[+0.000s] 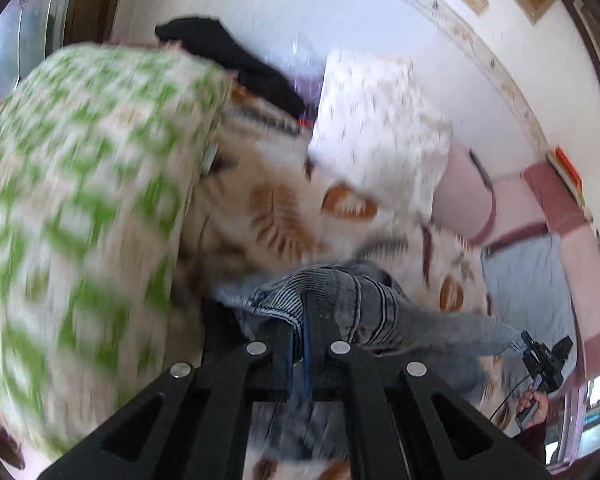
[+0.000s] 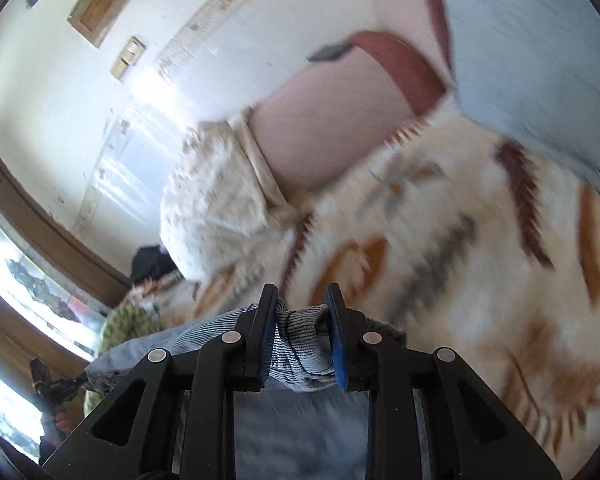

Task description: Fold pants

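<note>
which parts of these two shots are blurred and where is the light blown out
Left wrist view: the green-and-white cushion is heavily motion-smeared, while the left gripper and the jeans it clamps stay fairly sharp. Right wrist view: the patterned blanket streaks, the window at left is overexposed, and the right gripper is crisp.

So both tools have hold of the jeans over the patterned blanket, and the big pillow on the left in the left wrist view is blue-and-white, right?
Not quite: that pillow is green-and-white, as the left wrist view shows. The rest holds: the left tool and the right tool each have hold of the jeans over the patterned blanket.
</note>
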